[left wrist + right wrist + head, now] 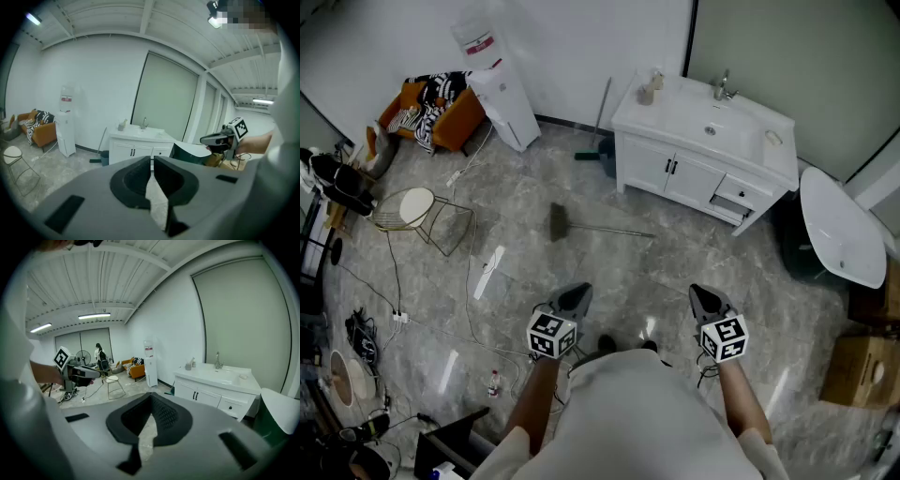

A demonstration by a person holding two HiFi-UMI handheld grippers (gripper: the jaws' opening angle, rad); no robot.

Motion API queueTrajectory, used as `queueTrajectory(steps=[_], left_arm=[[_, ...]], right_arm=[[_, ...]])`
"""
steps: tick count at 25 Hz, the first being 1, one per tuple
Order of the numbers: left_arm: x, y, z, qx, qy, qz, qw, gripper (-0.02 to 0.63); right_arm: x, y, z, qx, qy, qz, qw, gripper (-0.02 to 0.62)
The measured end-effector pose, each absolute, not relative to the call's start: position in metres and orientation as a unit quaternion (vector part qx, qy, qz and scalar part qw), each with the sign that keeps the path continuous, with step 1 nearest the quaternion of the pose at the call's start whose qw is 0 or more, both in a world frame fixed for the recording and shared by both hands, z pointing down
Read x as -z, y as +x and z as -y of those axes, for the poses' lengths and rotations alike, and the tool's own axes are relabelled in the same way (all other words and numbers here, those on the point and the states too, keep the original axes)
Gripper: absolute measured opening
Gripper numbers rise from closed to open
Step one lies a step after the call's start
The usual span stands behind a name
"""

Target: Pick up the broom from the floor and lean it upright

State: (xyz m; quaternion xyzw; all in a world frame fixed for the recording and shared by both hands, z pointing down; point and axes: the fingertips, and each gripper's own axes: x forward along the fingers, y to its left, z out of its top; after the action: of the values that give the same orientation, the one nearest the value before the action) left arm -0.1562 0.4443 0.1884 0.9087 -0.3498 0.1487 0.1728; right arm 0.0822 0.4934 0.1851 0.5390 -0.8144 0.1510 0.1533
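The pickup has not begun: the long thin-handled broom with a dark bristle head lies flat on the grey marbled floor, just in front of the white vanity cabinet with a sink. The left gripper and right gripper hover well short of the cabinet, both with jaws together and nothing between them. Next, I judge, comes stepping closer, spreading one pair of jaws and lowering them over the handle.

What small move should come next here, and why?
Probably bring the right gripper forward and down toward the broom, opening its jaws. The broom lies flat on the floor ahead, untouched; this gripper and the left gripper are shut and empty.
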Motion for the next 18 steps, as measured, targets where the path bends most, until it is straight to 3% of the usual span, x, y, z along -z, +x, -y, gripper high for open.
queueTrajectory(steps=[18], left_arm=[[-0.184, -0.203, -0.435, -0.130, 0.910, 0.352, 0.175, 0.023]], right_arm=[[-0.187, 0.034, -0.477, -0.158, 0.542, 0.810, 0.156, 0.000]])
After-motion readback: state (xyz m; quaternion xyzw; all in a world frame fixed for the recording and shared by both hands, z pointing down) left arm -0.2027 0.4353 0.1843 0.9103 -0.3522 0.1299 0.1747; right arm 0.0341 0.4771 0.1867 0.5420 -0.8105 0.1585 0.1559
